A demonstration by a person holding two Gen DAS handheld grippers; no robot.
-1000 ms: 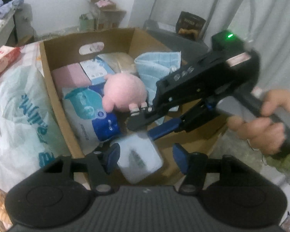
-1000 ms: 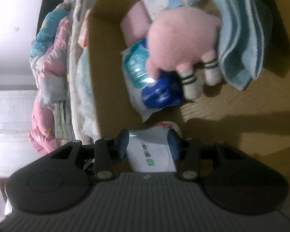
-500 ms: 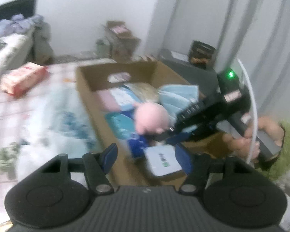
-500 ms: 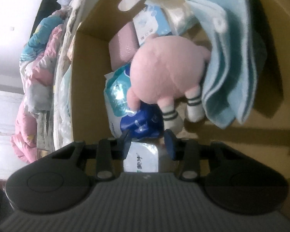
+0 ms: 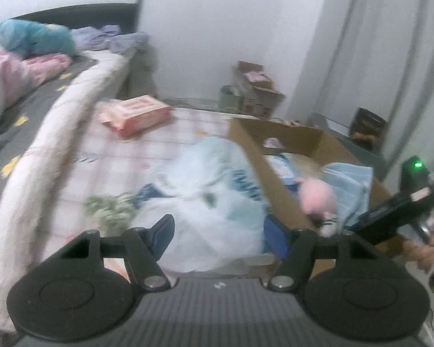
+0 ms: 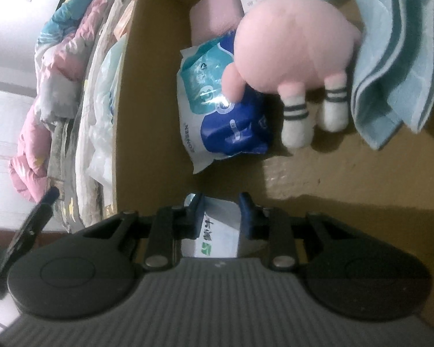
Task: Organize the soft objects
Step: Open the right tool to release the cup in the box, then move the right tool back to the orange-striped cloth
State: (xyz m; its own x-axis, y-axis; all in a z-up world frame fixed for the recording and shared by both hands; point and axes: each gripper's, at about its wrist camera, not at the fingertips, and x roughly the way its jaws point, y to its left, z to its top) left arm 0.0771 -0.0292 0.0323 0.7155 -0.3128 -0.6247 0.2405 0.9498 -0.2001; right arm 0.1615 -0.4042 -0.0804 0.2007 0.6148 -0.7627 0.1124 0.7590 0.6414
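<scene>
My right gripper [image 6: 221,205] is inside the cardboard box [image 6: 147,115], and its jaws are closing with a white tissue pack [image 6: 220,228] pressed between the blue pads. Ahead of it lie a blue-and-white pack [image 6: 225,115], a pink plush toy [image 6: 295,46] with striped feet, and a folded light-blue towel [image 6: 390,57]. My left gripper [image 5: 218,228] hovers outside the box [image 5: 263,156], over a white plastic bag [image 5: 211,202] on the bed. Its jaws are opening with nothing between them. The plush [image 5: 318,196] shows blurred at the right.
A pink pack [image 6: 214,14] and a pale-blue pack sit at the box's far end. On the checked bed cover lie a red-and-pink package [image 5: 136,112] and a green bundle [image 5: 110,208]. Crumpled bedding fills the left. Small boxes [image 5: 257,92] stand by the wall.
My left gripper has swung left out of the box, leaving the white pack and spreading wider. The right gripper's jaws have narrowed onto that pack, and the view has drawn slightly closer to the plush.
</scene>
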